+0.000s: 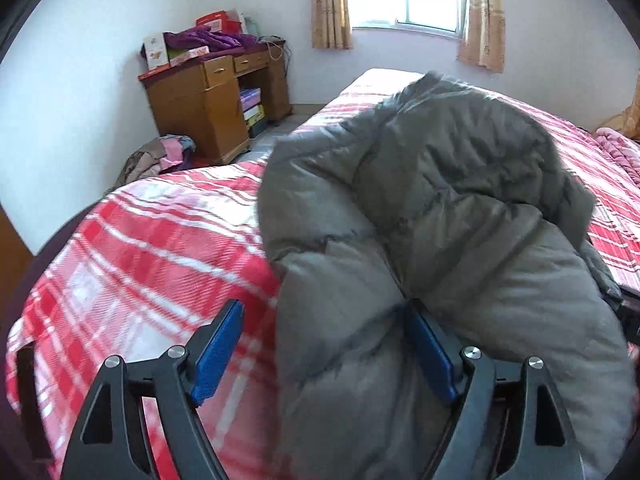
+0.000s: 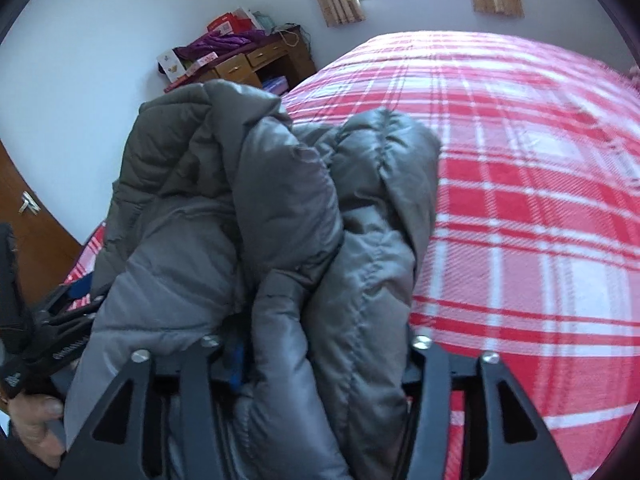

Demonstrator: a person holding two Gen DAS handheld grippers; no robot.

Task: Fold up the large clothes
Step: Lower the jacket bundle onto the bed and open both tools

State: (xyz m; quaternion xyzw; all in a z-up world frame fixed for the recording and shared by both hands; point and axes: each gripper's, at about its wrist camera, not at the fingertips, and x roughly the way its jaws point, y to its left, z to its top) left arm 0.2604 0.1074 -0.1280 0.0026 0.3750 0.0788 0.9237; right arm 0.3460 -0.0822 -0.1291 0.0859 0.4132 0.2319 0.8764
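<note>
Started at the left gripper [image 1: 324, 308]: caught it spread wide, blue pads [image 1: 218, 352] well apart, a fat roll of the grey puffer jacket [image 1: 420, 208] bulging up between them. Saw cloth leaning on the inner pad only, nothing pinched. Moved to the right gripper [image 2: 316, 344]: found its fingertips buried under the jacket [image 2: 280, 208], glimpsed just a sliver of blue pad, and could not tell how far apart the fingers stood or whether they had any grip.

Looked outward: found the jacket heaped in a thick, rumpled bundle at the near edge of the bed [image 2: 520, 200], humped over both tools, with layers doubled on each other but no flat, squared shape. Judged the fold barely begun, or mid-gather at best. Reckoned on plenty left: spreading it flat, bringing sleeves in, doubling the body. Spotted the plaid sheet bare beyond, with a desk [image 1: 208, 100] off by the wall.
</note>
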